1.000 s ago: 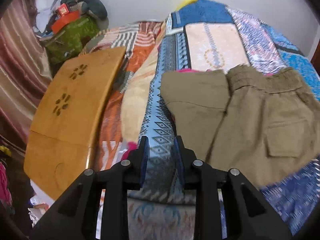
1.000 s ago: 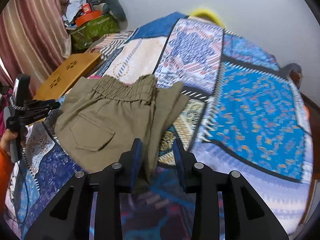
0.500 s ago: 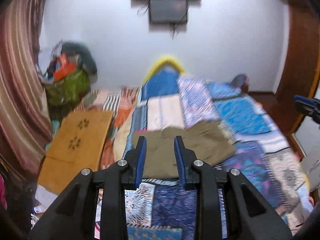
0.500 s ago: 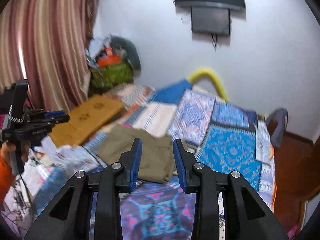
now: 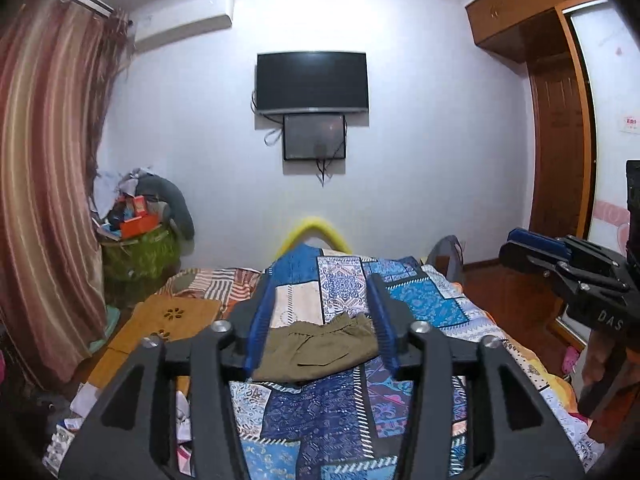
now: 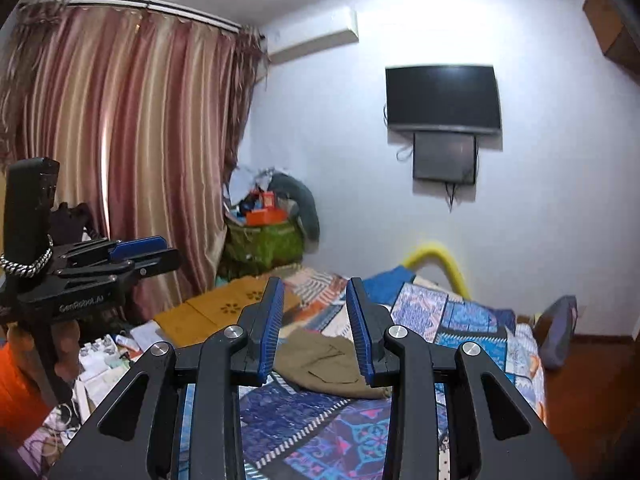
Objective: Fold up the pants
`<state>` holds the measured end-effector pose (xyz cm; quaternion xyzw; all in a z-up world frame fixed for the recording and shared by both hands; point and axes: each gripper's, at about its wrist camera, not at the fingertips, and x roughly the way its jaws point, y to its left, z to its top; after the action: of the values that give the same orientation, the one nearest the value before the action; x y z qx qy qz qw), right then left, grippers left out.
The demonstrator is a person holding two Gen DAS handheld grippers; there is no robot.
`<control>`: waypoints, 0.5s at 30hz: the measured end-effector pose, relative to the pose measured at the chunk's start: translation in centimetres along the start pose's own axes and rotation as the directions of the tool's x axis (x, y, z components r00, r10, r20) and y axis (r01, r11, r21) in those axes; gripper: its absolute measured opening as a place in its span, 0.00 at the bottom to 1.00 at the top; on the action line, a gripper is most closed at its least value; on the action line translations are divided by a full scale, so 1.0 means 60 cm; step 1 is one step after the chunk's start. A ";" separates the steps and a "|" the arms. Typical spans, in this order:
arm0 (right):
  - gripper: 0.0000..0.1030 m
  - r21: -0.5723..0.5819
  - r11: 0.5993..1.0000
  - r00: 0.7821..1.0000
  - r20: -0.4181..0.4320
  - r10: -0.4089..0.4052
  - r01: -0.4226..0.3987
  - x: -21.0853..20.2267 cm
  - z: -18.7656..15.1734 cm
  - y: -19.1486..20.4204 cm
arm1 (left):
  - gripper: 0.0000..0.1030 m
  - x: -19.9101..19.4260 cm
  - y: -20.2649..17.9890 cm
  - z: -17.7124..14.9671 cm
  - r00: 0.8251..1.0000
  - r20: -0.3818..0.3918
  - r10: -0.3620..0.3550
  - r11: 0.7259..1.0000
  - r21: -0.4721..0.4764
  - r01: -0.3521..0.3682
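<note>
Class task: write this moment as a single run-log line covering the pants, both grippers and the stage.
pants: folded, lying on patchwork bedspread | left gripper: open, empty | right gripper: open, empty | stage: fold looks done

Wall television [image 5: 311, 81], striped curtain [image 6: 132, 152], patchwork bedspread [image 5: 416, 300]

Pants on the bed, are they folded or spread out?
Folded. The pants lie as one short, doubled bundle on the bed, no legs stretched out.
</note>
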<state>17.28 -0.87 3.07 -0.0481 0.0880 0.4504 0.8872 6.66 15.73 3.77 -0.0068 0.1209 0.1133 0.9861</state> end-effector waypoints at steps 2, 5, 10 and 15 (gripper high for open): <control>0.28 0.003 1.000 1.000 0.010 0.009 -0.010 -0.014 -0.008 0.015 | 0.56 -0.025 -0.007 -0.012 1.000 0.020 0.003 1.000 -0.014 -0.003; 0.31 0.011 1.000 1.000 0.012 0.018 -0.018 -0.023 -0.016 0.024 | 0.64 -0.046 -0.011 -0.024 1.000 0.025 -0.016 0.999 -0.039 0.017; 0.61 0.073 0.997 0.999 0.036 -0.020 0.017 -0.039 -0.034 0.018 | 0.89 -0.066 -0.008 -0.040 0.999 0.044 -0.007 0.998 -0.058 0.009; 0.80 0.101 0.994 0.998 0.045 -0.049 0.045 -0.044 -0.038 0.015 | 0.98 -0.075 -0.008 -0.055 0.996 0.065 0.057 0.997 -0.054 -0.054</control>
<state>14.78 -2.81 1.36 0.0050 0.0879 0.4254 0.9007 1.70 14.14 1.64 -0.0256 0.0852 0.1439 0.9856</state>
